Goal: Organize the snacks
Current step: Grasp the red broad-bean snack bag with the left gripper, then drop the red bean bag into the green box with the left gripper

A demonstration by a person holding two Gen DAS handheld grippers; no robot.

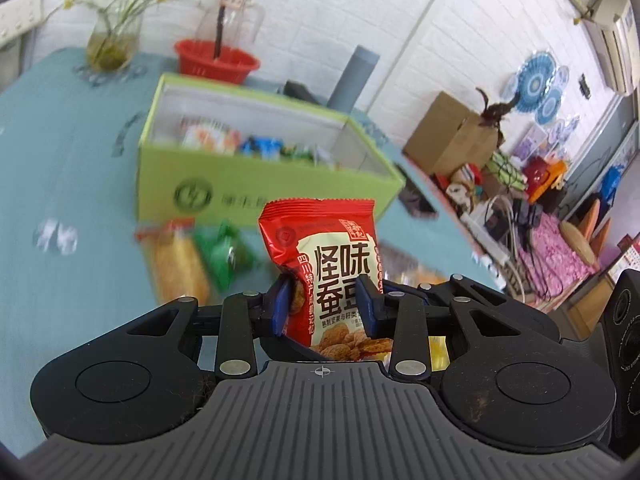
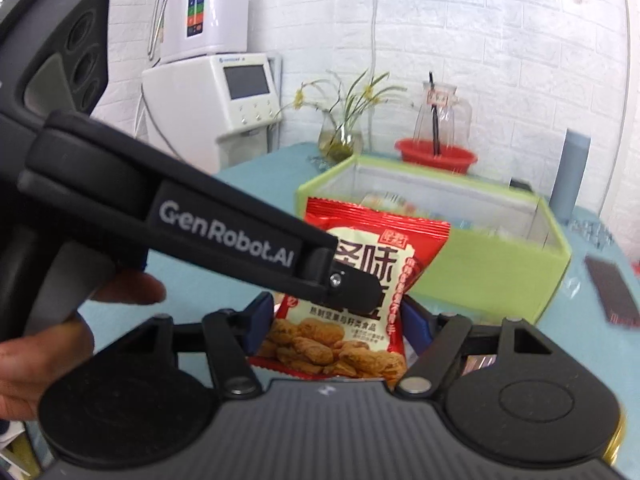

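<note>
My left gripper (image 1: 324, 300) is shut on a red snack packet (image 1: 320, 240) printed with roasted beans, held upright above the teal table (image 1: 60, 160). In the right wrist view a red packet (image 2: 372, 232) of the same print stands between the blue pads (image 2: 260, 320) of my right gripper (image 2: 338, 316), which press its side edges. The left gripper's black finger (image 2: 224, 220) crosses that packet's face. I cannot tell whether both views show one packet. Behind stands the open green box (image 1: 256, 192) (image 2: 500, 276) with several snacks inside.
A yellow-orange packet (image 1: 180, 268) and a green packet (image 1: 224, 256) lie loose in front of the box. Behind it stand a red basket (image 1: 216, 60), a glass vase (image 1: 114, 40), a glass jug (image 1: 230, 12) and a grey cylinder (image 1: 354, 76). A hand (image 2: 40, 360) shows at the left.
</note>
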